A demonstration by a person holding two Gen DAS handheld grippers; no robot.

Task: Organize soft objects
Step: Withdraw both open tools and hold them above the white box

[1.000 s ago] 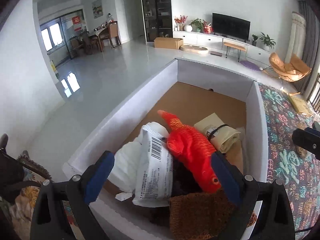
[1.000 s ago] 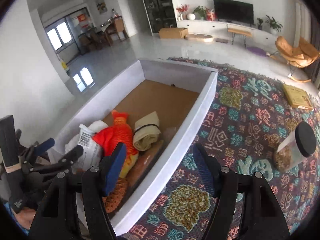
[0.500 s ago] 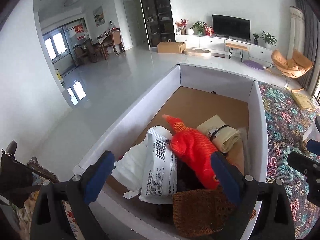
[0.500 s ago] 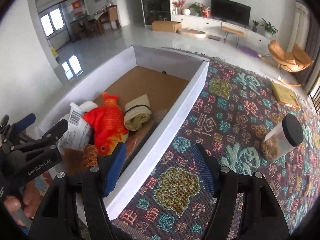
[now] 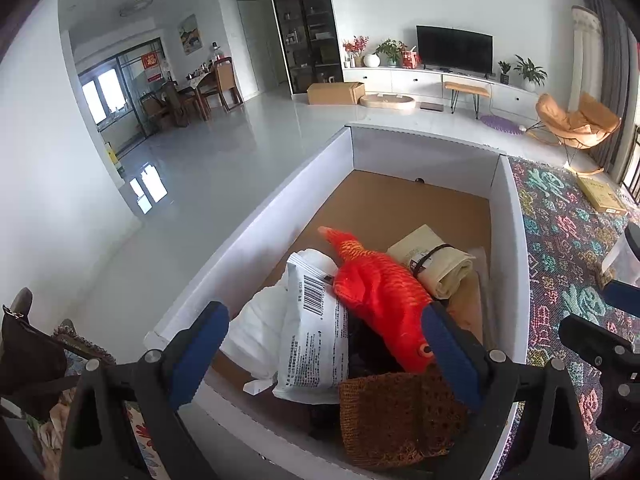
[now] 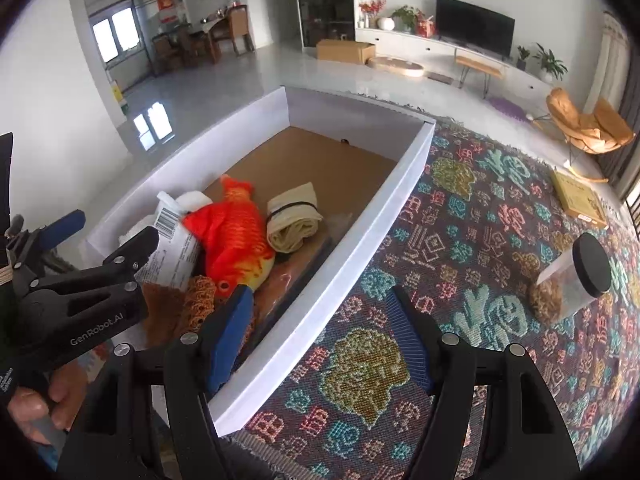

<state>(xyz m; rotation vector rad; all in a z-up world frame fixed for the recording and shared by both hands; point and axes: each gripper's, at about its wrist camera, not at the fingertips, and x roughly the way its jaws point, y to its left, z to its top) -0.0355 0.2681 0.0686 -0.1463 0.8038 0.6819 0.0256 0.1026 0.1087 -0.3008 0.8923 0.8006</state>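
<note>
Right gripper (image 6: 320, 336) stood wide and empty, shifted rightward off the box (image 6: 352, 216) toward lower-center rug (image 6: 480, 216); plush fish (image 6: 232, 236) apparently already stowed.

Left gripper (image 5: 324, 344): matte black plastic frame, two angular arms, each ending in a blue pad (image 5: 200, 354) and carrying round silver screw heads along its upper face. Right gripper (image 6: 320, 336): same black build; its blue pads (image 6: 230, 336) show a finely ribbed surface. On the left gripper's side wall, white lettering reads "GenRobot.AI". A bare hand (image 6: 44, 404) wraps its handle.
</note>
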